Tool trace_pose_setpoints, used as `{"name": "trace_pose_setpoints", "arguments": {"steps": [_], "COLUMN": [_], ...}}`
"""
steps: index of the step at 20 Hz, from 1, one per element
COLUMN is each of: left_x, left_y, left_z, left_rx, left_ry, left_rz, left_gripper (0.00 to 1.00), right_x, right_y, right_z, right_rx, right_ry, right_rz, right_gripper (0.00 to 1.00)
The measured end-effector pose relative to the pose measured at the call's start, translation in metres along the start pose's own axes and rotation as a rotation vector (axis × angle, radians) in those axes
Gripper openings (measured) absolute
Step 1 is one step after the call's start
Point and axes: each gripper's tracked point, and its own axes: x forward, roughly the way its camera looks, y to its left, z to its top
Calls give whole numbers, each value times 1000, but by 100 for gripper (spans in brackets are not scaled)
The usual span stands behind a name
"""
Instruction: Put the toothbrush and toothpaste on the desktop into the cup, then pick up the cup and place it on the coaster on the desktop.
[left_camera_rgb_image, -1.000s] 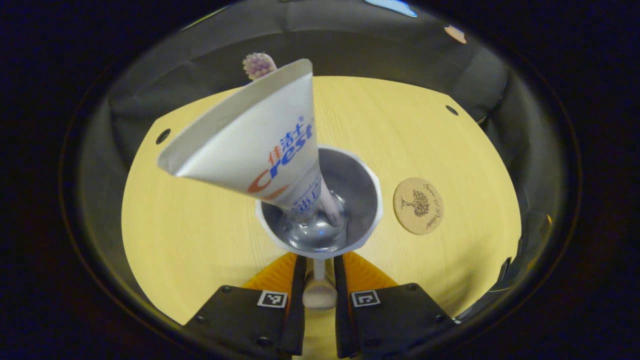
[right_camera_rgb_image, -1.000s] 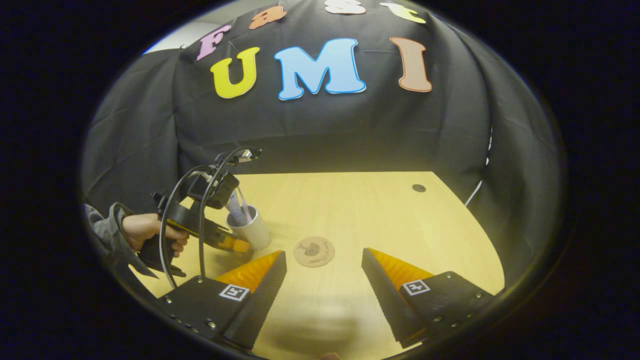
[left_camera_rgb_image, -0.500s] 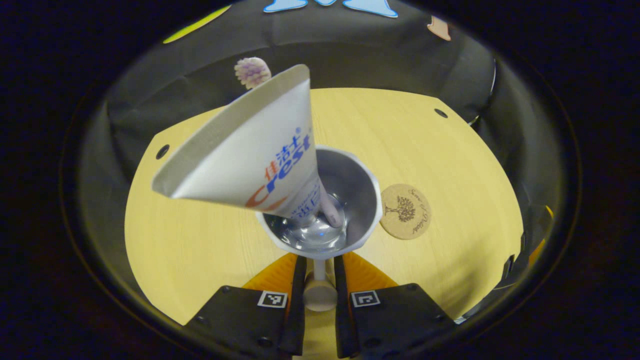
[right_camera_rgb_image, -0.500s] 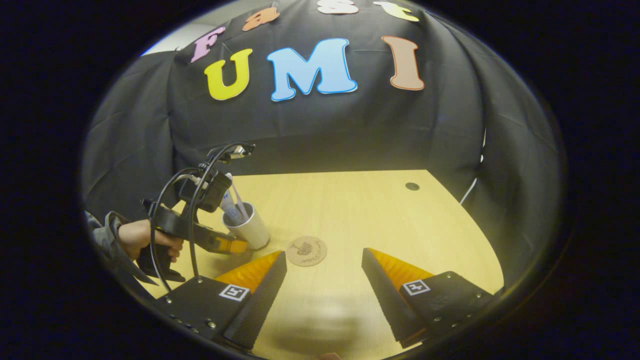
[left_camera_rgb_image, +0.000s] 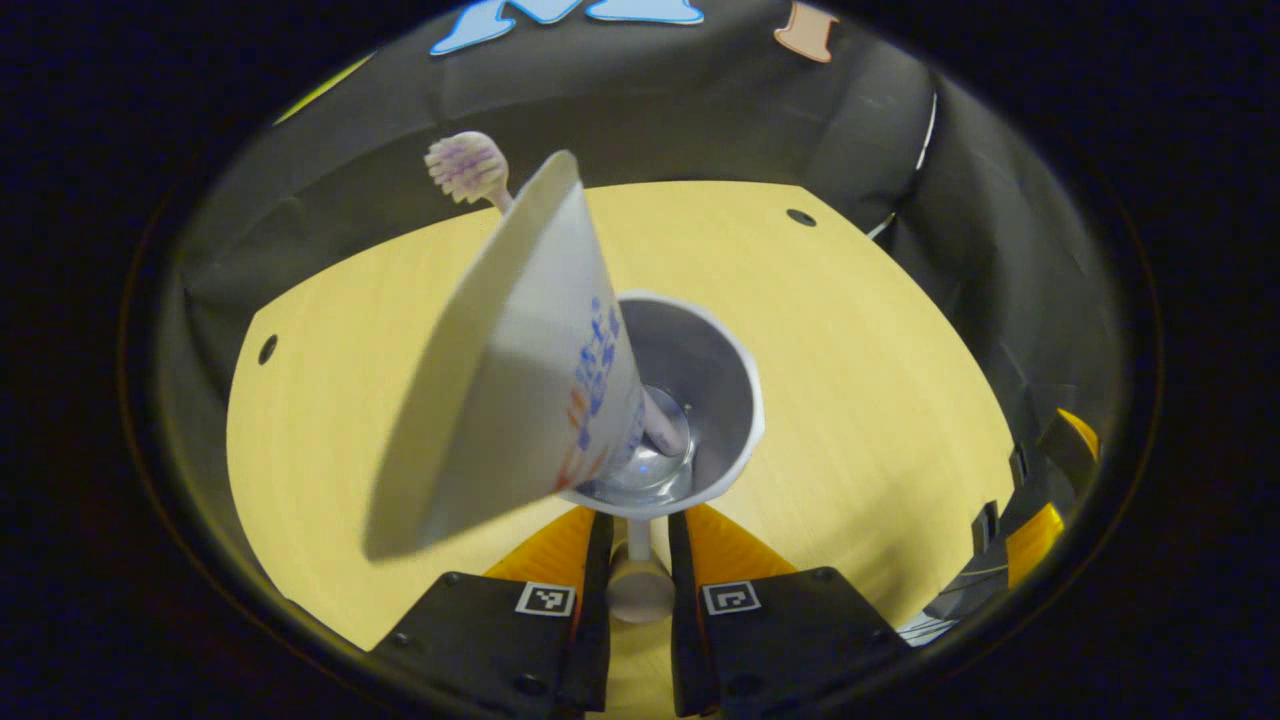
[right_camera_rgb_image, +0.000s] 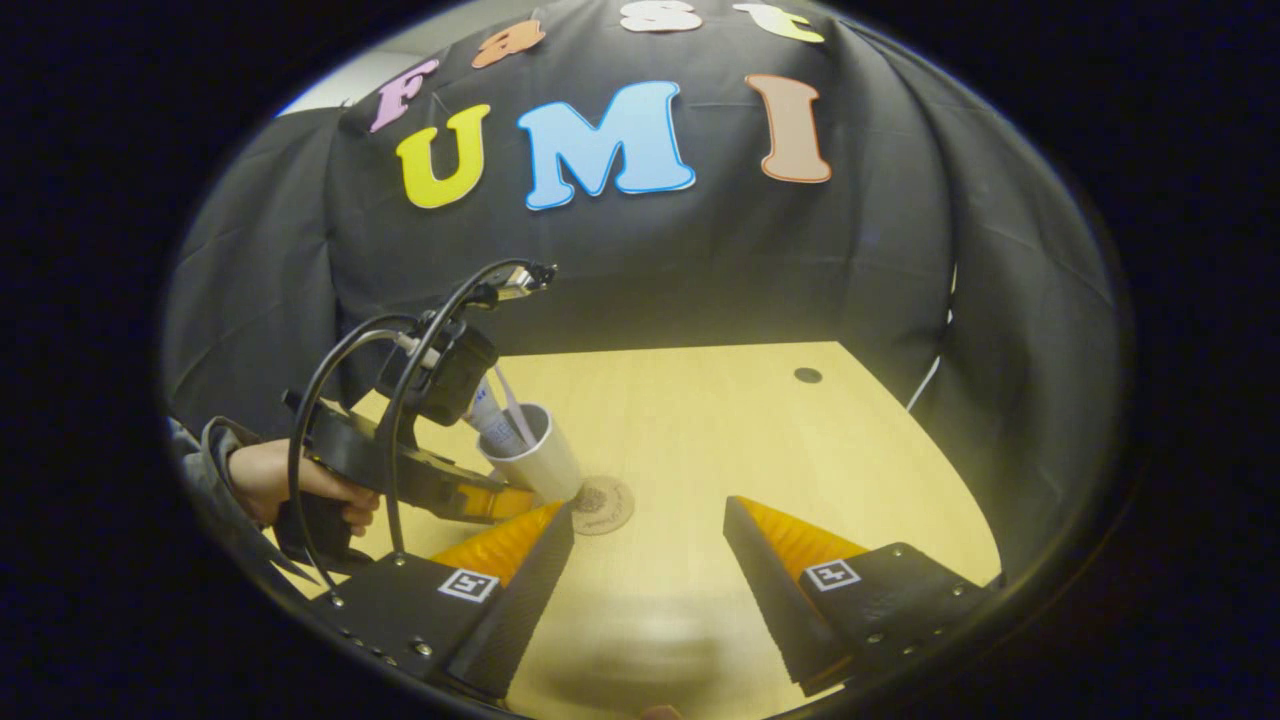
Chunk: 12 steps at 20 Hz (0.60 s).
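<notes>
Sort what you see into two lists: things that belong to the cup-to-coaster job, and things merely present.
Belongs to the job:
cup, held by the left tool
toothpaste, in the cup
toothbrush, in the cup
coaster

Merely present:
right tool, open, holding nothing
desktop
cable on the left tool

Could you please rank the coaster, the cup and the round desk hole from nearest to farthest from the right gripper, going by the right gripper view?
Measured from the right gripper:
1. Coaster, just ahead, left of centre, partly under the cup.
2. Cup, a little farther left, tilted, held by the left gripper.
3. Desk hole, far back on the right.
</notes>
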Motion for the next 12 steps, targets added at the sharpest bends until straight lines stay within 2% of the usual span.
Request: {"name": "trace_pose_setpoints", "arguments": {"steps": [6, 12], "left_x": [23, 45], "left_y": [-29, -33], "left_z": [11, 8], "left_rx": [34, 31], "left_ry": [52, 96], "left_rz": [-27, -7], "left_gripper": [32, 31], "right_x": [0, -1], "right_y": [-25, -38], "right_z": [-3, -8], "right_rx": [54, 89], "right_ry": [6, 18], "right_rz": [-40, -64], "right_gripper": [95, 95]}}
